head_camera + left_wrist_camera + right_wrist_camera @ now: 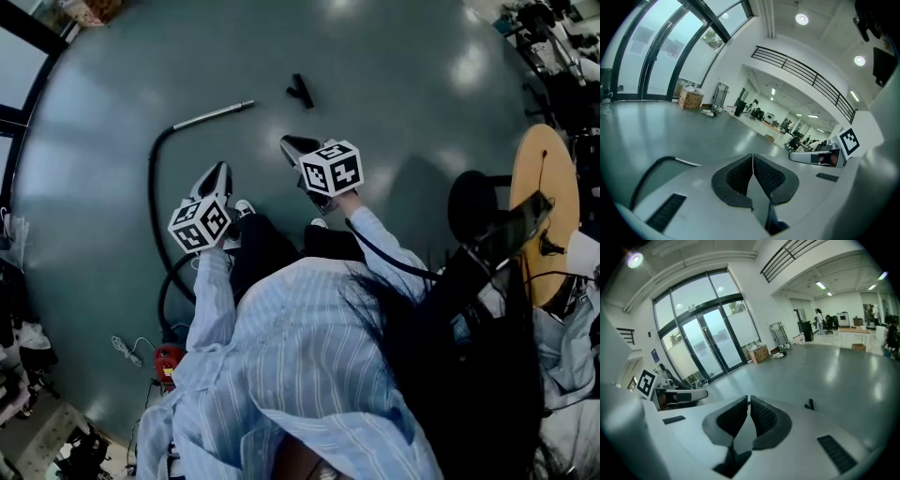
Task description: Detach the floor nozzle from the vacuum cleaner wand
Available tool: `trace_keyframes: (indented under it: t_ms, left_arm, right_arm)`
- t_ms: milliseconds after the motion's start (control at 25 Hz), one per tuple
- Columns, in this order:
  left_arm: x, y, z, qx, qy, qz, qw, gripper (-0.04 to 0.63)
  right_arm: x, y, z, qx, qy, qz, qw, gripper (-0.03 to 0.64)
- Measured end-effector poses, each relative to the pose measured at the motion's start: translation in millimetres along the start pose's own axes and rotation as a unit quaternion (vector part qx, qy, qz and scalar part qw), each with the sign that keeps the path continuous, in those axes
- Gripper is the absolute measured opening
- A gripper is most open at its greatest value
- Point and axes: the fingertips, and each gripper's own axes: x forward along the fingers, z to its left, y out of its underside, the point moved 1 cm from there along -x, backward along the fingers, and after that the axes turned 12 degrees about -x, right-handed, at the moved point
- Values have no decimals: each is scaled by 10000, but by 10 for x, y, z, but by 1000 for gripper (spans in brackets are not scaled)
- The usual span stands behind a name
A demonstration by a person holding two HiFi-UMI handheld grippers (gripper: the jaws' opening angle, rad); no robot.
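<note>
Head view. Shows the left gripper point(222, 169) and the right gripper point(292, 143) held side by side above the grey floor point(394, 112), each at the end of a striped sleeve point(211, 300), pointing forward and down at nothing within reach. Finds the wand point(214, 114) lying flat at the far left, joined to a black hose point(153, 187) that curves back to the red vacuum body point(167, 361) near the person. Finds a small black T-shaped piece point(300, 90), probably the floor nozzle, lying right of the wand's free end and well apart from it. Reads as a separation already made, which would explain why neither tool rests on either part.

Left gripper view. Shows the ribbed pads point(764, 174) pressed flat together with nothing between them: closed and empty. Catches the wand and hose low at the left, out on the floor ahead, and the other gripper just beside on the right. Suggests a carrying pose, not a reaching one.

Right gripper view. Shows the same here: pads point(761, 414) meeting, nothing caught. Places the T-shaped piece on the floor to the right of the jaws, farther off, untouched. Looks like both tools are kept shut simply because nothing needs holding.
</note>
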Motion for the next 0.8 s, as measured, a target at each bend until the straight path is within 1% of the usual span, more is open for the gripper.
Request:
trace_keyframes:
  t_ms: [160, 240, 320, 400, 520, 680, 800]
  left_arm:
    - [-65, 509, -577, -117, -100, -127, 9998, 13]
    - [-149, 757, -780, -119, -182, -89, 9997, 14]
    - [-248, 997, -907, -77, -294, -24, 9995, 13]
    - [-348, 1199, -977, -61, -420, 9, 9991, 12]
    - [-504, 1374, -1029, -90, -544, -38, 9985, 12]
    - [-761, 1518, -1079, -78, -551, -107, 9984, 13]
    - [-817, 1601, -1093, -53, -464, -55, 9989, 13]
  right_arm:
    - [-627, 292, -104, -566, -119, 133, 9982, 25]
    - [-819, 409, -109, -671, -229, 105, 9974, 25]
    - [-953, 535, -80, -558, -373, 9, 9977, 25]
    - [-1060, 683, -26, -316, -532, -70, 9981, 25]
    - [-1185, 896, 128, -160, -729, -31, 9972, 25]
    - [-1334, 1067, 443, -163, -952, 6, 9953, 25]
    - [-1394, 1113, 561, -96, -975, -31, 9952, 25]
